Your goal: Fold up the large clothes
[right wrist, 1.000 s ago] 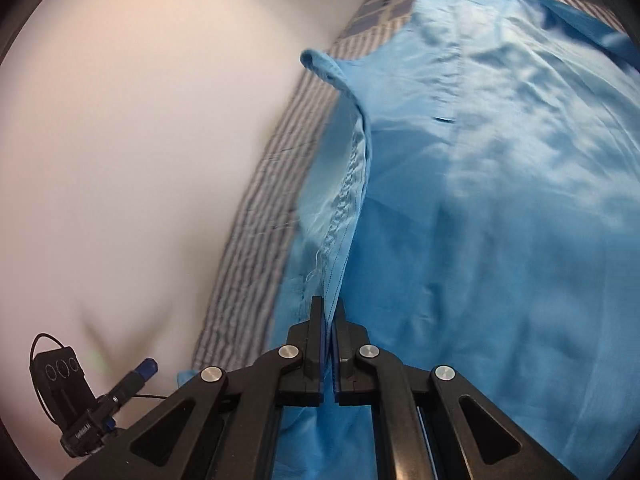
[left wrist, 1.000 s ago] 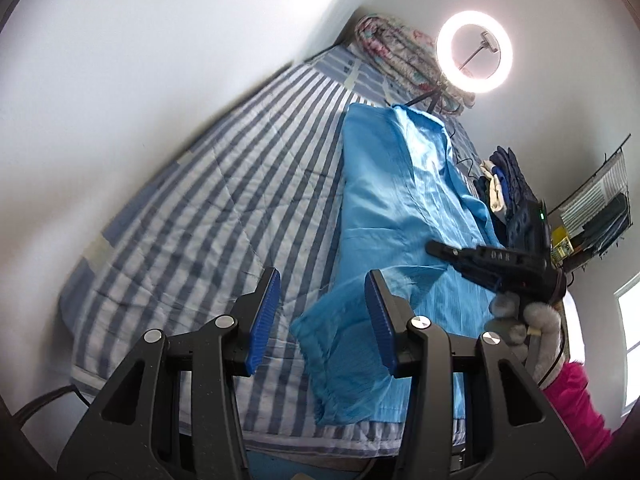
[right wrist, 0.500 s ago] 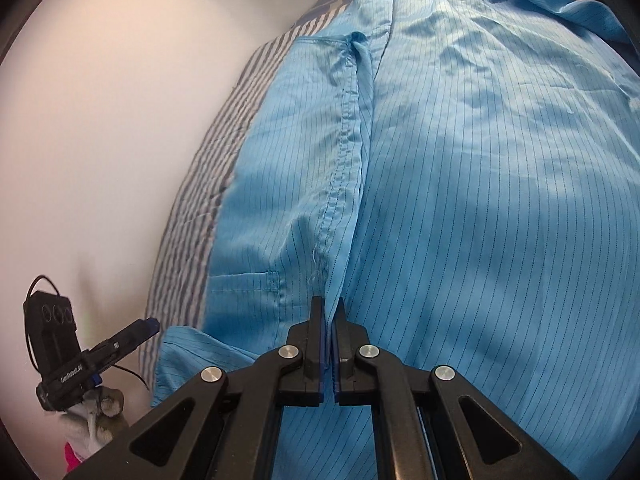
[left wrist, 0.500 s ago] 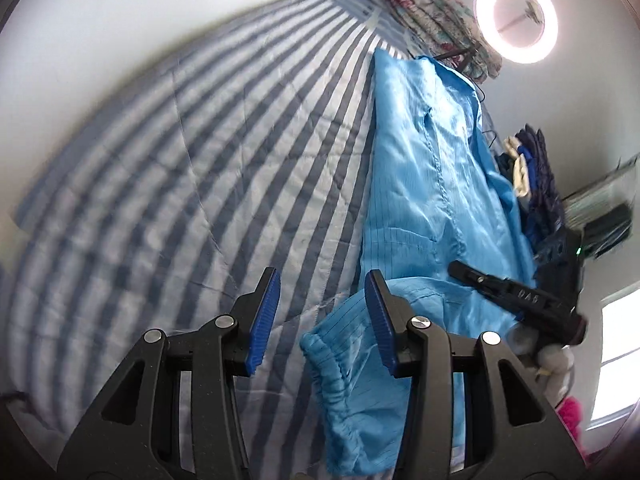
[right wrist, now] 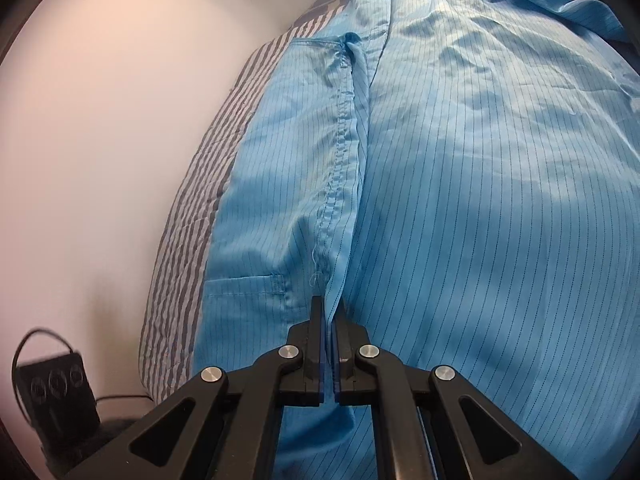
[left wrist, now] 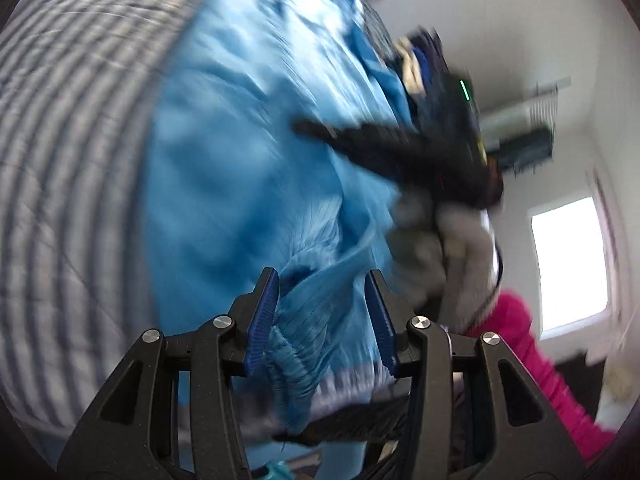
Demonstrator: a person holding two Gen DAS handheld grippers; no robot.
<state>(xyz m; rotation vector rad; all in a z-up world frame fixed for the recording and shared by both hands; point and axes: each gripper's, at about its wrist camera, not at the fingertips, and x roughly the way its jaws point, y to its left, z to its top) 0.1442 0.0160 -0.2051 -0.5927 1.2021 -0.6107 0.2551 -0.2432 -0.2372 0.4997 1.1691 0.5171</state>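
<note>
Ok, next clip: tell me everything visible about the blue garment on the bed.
The blue garment is thin, slightly shiny light-blue fabric with fine dark pinstripes. It lies spread lengthwise on the striped bedsheet, wrinkled toward its far end. A stitched seam runs down it, raised into a ridge, with a sewn patch pocket beside it. The right claw is shut on the seam fold. In the blurred left view, a gathered cuff sits between the open left claw fingers.

The left gripper (left wrist: 322, 312) hangs with its blue-padded jaws apart over a gathered cuff of the blue garment (left wrist: 248, 152), which lies on the striped bedsheet (left wrist: 72, 128). To the right, the blurred right gripper (left wrist: 384, 148) reaches across the cloth.
</note>
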